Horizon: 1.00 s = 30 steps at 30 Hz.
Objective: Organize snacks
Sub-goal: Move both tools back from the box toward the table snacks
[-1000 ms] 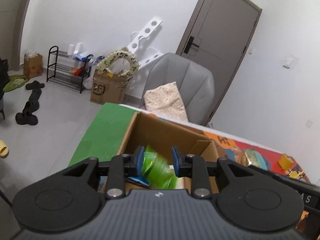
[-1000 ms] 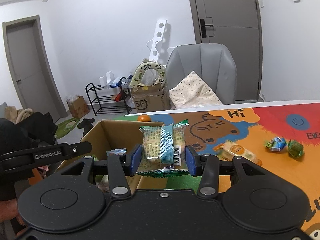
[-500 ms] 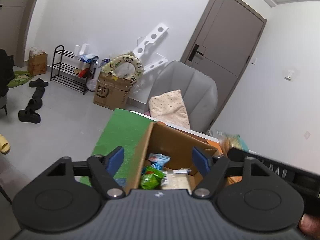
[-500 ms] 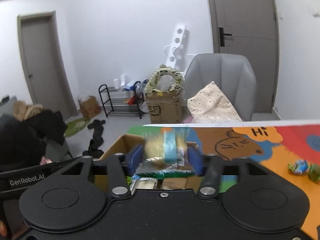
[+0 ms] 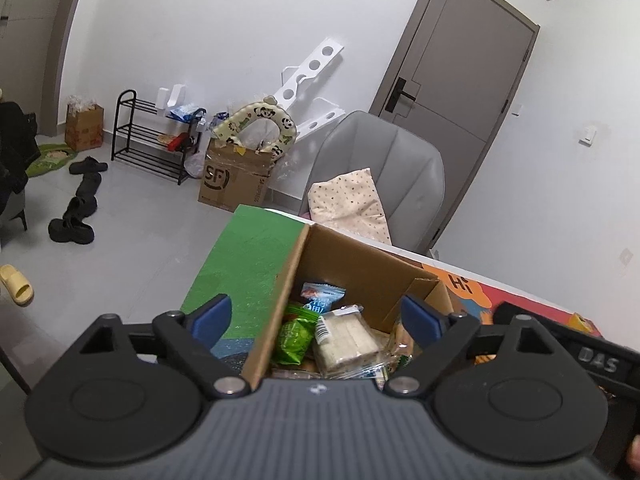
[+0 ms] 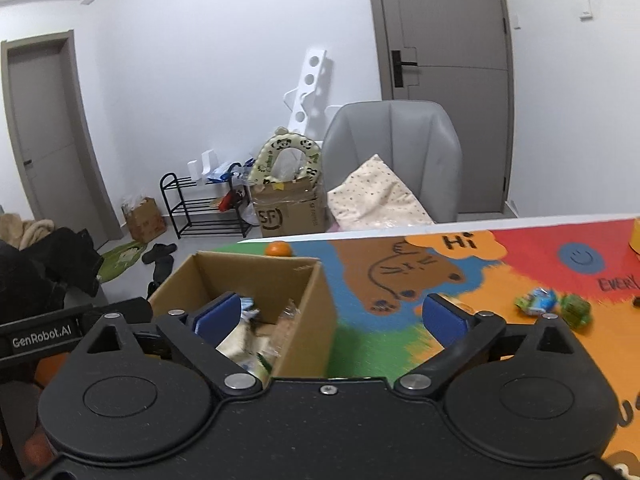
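Left tool [image 5: 316, 316]: jaws spread wide and opening, nothing gripped; it hangs over the near edge of the cardboard box [image 5: 360, 264].
Right tool [image 6: 330, 316]: jaws also wide and opening, nothing pressed between the pads; the box's right wall sits between them.
Cardboard box: open-topped, standing on the tabletop [image 6: 440, 276] at its left end.
Box contents: a green packet [image 5: 294, 338], a clear-wrapped pale snack [image 5: 346, 338] and a blue-and-white packet [image 5: 320, 294], lying together.
Loose snacks: two small wrapped pieces, one blue-green [image 6: 536, 300] and one green [image 6: 575, 309], on the orange area to the right, well apart from the box.
Orange fruit [image 6: 278, 249]: just behind the box, at the tabletop's far edge.
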Tool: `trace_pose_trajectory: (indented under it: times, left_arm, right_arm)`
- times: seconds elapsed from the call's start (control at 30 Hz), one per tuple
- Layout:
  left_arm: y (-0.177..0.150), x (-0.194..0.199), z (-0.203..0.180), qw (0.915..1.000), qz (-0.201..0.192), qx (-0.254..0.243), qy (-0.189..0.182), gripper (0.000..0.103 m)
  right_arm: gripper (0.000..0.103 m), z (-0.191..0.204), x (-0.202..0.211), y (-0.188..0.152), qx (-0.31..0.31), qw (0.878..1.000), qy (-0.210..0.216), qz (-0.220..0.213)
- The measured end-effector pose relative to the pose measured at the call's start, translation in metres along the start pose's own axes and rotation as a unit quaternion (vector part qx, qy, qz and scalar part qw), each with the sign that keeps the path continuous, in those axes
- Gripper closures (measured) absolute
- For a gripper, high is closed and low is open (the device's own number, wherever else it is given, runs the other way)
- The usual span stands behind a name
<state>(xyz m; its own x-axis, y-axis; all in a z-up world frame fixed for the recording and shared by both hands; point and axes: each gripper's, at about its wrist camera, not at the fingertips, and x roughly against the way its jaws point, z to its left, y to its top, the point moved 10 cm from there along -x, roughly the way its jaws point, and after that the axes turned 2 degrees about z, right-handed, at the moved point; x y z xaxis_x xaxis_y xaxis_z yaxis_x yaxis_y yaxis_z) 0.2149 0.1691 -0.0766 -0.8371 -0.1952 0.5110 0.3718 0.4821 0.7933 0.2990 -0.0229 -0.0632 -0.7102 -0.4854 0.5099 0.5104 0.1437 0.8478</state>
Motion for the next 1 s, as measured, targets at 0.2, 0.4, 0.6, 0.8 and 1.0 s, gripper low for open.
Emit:
trace_pose_trajectory:
  times: [0.2, 0.4, 0.6, 0.8, 1.0]
  left_arm:
    - [-0.007, 0.002, -0.021, 0.9999, 0.004, -0.015, -0.005, 0.011]
    - [-0.02, 0.008, -0.051, 0.9989, 0.012, -0.041, -0.02, 0.011]
    - [-0.033, 0.014, -0.084, 0.9967, 0.016, -0.072, -0.034, 0.01]
    - [-0.049, 0.017, -0.109, 0.9943, 0.027, -0.091, -0.048, 0.01]
    - [-0.062, 0.023, -0.132, 0.9915, 0.033, -0.111, -0.06, 0.01]
  right_arm:
    - [0.001, -0.028, 0.016, -0.013, -0.013, 1.0, -0.011, 0.01]
    - [0.0, -0.057, 0.035, -0.024, -0.034, 0.999, -0.031, 0.011]
    - [0.0, -0.083, 0.054, -0.033, -0.057, 0.997, -0.044, 0.006]
    - [0.0, -0.104, 0.069, -0.039, -0.072, 0.996, -0.046, -0.001]
    - [0.0, -0.126, 0.077, -0.046, -0.089, 0.994, -0.058, -0.004]
